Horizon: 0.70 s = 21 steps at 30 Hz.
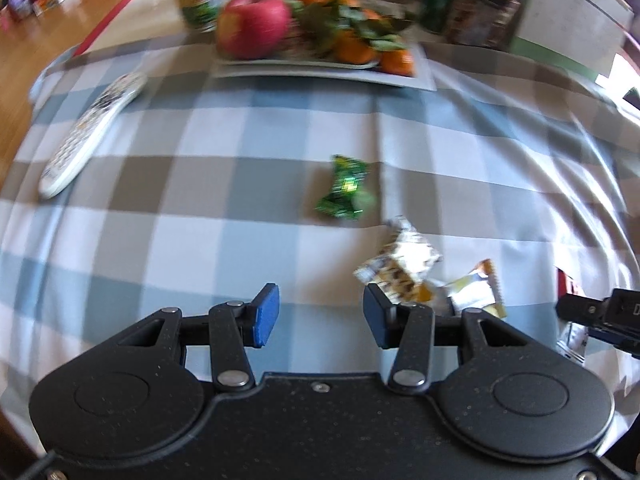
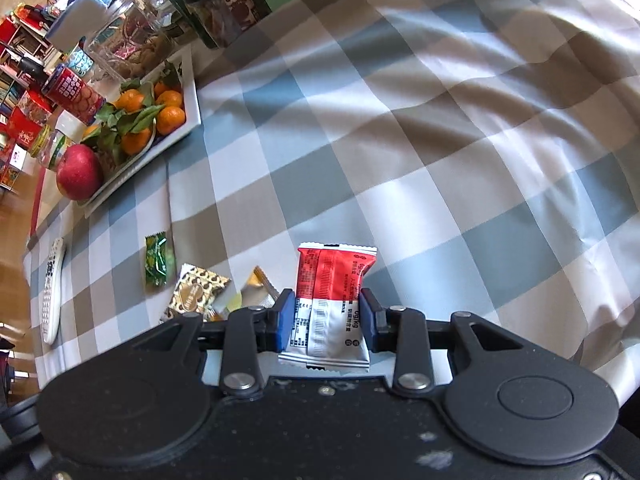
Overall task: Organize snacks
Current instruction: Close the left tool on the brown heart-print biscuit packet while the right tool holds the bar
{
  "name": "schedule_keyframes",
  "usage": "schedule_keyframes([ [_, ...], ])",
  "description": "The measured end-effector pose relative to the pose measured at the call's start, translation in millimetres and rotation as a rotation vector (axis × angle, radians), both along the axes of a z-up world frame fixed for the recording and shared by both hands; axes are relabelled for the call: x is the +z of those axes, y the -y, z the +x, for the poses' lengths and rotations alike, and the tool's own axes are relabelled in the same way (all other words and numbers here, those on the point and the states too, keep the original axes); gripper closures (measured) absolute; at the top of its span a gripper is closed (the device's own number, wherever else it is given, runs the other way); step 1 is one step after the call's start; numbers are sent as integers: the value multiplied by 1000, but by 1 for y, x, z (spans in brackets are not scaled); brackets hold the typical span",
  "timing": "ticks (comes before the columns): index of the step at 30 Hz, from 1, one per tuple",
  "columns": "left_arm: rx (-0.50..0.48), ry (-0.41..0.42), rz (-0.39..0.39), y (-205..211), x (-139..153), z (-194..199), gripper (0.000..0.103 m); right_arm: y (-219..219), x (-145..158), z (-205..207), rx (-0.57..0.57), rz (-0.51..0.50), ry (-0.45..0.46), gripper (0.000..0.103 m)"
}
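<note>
My right gripper (image 2: 326,320) is shut on a red and white snack packet (image 2: 332,300), held upright above the checked tablecloth. My left gripper (image 1: 320,312) is open and empty, low over the cloth. A green candy wrapper (image 1: 344,188) lies ahead of it; it also shows in the right wrist view (image 2: 159,260). A gold and white patterned packet (image 1: 400,264) lies by the left gripper's right finger, and shows in the right wrist view (image 2: 196,292). An orange and silver packet (image 1: 476,292) lies beside it, also in the right wrist view (image 2: 256,292). The right gripper shows at the left wrist view's right edge (image 1: 600,312).
A white tray (image 1: 320,74) with a red apple (image 1: 254,26) and leafy mandarins (image 1: 352,46) stands at the back. A white remote (image 1: 88,136) lies at the left. Jars, cans and boxes (image 2: 212,8) crowd behind the tray. The table edge is at the left.
</note>
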<state>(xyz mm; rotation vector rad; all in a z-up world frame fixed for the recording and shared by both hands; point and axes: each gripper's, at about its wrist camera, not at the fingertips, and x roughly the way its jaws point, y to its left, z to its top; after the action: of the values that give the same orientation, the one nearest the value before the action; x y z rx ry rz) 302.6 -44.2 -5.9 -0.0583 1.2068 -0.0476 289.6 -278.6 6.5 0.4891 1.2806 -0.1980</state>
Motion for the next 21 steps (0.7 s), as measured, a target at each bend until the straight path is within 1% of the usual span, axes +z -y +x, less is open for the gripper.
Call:
schedule_keyframes([
  [3,-31,12,-17,11,-6,3,48,-1,3,0,11,-13,13,67],
  [6,-37,19,-47,15,-10,3,48,-2,9,-1,21,-21,37,67],
  [9,-50,41,-58,16,-13,-1,48,-2,12,0,34,-4,41,67],
  [15,-110,105,-4,21,-14,-7,48,3,21,-1,37,46,60,67],
  [18,-146,114,15,29,-15,-5,48,7,27,0,26,67,79,67],
  [21,-180,112,64,40,-20,-2,48,10,31,1,15,77,89,67],
])
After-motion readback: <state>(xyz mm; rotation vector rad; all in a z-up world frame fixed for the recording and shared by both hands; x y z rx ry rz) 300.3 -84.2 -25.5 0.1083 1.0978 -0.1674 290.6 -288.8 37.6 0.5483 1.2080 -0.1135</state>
